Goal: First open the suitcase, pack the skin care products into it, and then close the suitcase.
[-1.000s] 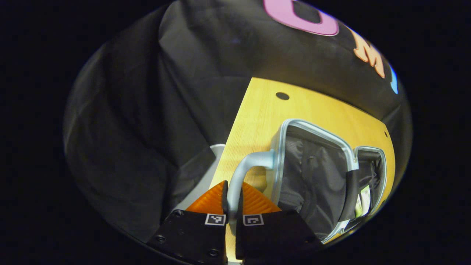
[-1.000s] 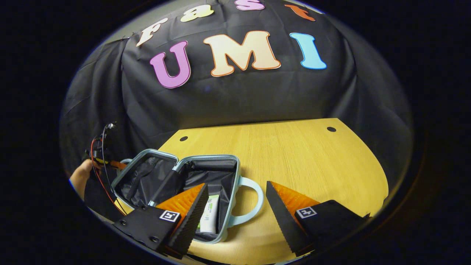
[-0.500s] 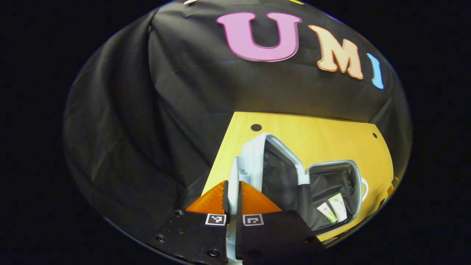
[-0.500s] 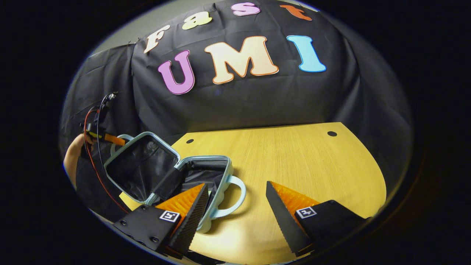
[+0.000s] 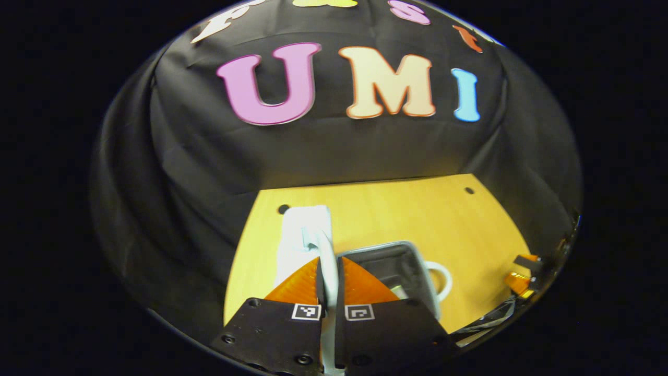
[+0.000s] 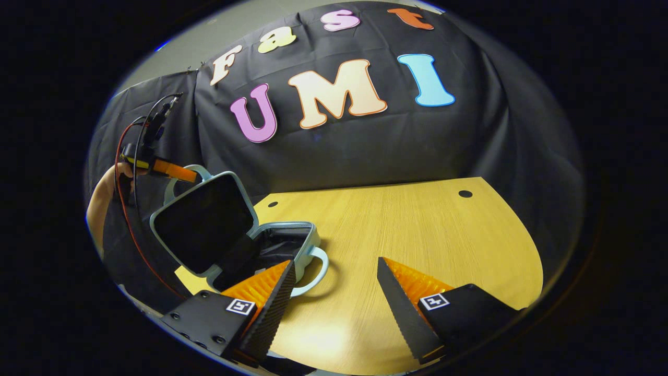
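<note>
A pale blue suitcase lies at the table's left end with its black-lined base [image 6: 292, 241] flat and its lid [image 6: 203, 224] raised, leaning over the base. My left gripper [image 5: 329, 261] is shut on the lid's handle [image 5: 327, 250]; in the right gripper view a hand [image 6: 102, 196] holds that gripper [image 6: 164, 168] at the lid's top. In the left gripper view the lid [image 5: 302, 232] appears edge-on, and the base [image 5: 412, 263] lies to its right with a pale tube [image 5: 397, 289] peeking out. My right gripper [image 6: 335, 263] hovers open near the base's handle [image 6: 315, 266], touching nothing.
The wooden table [image 6: 417, 230] stretches bare to the right of the suitcase, with small round holes [image 6: 464, 194] near its far edge. The black cloth wall rises behind it. Red and black cables [image 6: 130, 156] trail from the left gripper.
The left gripper has lifted the lid by its handle from flat on the table to raised over the base. The right gripper stayed open and hardly moved.
</note>
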Demonstrator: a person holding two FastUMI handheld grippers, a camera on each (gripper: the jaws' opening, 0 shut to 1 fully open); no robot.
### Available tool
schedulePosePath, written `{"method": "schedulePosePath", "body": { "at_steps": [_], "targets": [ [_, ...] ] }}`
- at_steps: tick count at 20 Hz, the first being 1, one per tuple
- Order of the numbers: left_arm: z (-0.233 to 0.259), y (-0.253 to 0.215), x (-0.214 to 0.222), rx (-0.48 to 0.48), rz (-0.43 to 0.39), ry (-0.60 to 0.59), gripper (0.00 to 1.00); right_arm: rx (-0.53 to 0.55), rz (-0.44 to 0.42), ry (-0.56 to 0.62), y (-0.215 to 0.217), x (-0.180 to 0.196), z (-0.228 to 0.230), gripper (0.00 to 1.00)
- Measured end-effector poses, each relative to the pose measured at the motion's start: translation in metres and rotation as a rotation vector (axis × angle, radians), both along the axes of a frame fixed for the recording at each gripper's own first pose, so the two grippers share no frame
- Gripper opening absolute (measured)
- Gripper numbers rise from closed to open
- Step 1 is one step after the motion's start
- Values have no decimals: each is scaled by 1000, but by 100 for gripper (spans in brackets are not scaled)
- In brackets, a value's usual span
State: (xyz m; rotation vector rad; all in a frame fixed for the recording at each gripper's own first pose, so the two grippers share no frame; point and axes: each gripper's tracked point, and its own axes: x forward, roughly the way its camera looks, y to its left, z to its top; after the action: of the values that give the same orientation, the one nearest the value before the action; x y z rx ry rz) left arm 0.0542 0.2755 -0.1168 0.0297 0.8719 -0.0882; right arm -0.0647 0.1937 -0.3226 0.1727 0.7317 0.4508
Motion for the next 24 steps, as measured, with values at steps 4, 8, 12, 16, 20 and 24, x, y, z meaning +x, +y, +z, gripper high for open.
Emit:
{"method": "schedulePosePath", "body": {
  "at_steps": [4, 8, 12, 16, 20, 24],
  "targets": [
    [-27, -93, 2, -166, -65, 1, 2, -2, -14, -11, -32, 4, 2, 98],
    [-67, -147, -10, -204, -110, 59, 3, -21, -51, -6, -70, 8, 1, 98],
    [-105, -187, -16, -198, -102, 111, 4, -46, -80, -3, -108, 11, 2, 98],
    [-144, -211, -24, -189, -82, 138, 9, -55, -82, -11, -128, 21, 4, 98],
    [-146, -229, -22, -153, -78, 43, 65, -64, -94, -86, -131, 49, 23, 98],
    [-96, -235, -5, -67, -19, -244, 96, -42, -148, -259, -124, 90, 73, 98]
  ]
}}
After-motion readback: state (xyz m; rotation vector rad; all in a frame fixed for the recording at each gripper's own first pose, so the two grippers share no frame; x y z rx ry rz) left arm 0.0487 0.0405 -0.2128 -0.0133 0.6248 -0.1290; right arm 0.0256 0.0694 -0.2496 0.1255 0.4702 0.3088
